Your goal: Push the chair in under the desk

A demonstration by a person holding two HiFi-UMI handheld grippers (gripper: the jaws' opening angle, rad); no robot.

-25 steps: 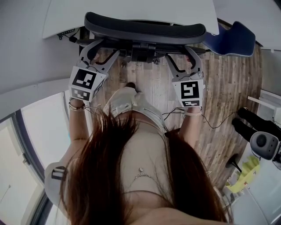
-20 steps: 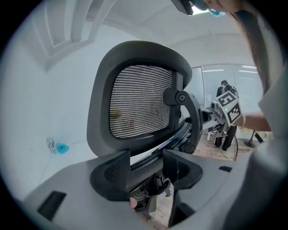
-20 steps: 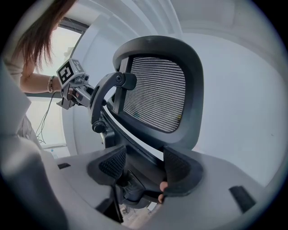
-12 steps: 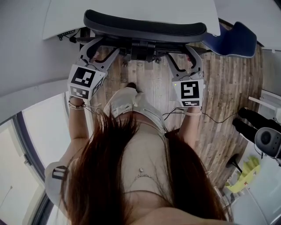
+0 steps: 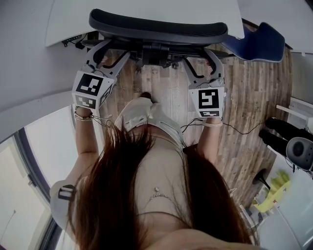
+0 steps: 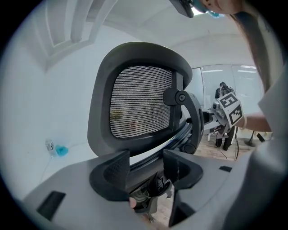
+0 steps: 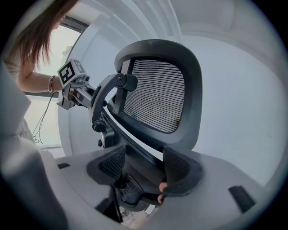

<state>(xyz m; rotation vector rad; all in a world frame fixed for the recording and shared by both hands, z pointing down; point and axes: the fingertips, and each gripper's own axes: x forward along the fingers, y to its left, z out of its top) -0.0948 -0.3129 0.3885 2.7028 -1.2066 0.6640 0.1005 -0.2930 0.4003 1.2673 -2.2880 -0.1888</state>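
Chair [image 5: 159,30] sits top centre of the head view, its back at the desk [image 5: 146,10] edge. Stiff, heavy, likely rolling: push on the rigid back frame. Your left gripper [image 6: 146,161] and right gripper [image 7: 144,159] stand spread, straddling it, seemingly unclamped.

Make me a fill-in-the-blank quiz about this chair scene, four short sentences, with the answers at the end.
1. The black chair stands at a ____ desk.
2. Its backrest panel is ____, not solid.
3. The left gripper and right gripper sit at the chair's back, jaws ____, not closed.
4. The floor is laid in ____ planks.

Missing words: white; mesh; open; wood
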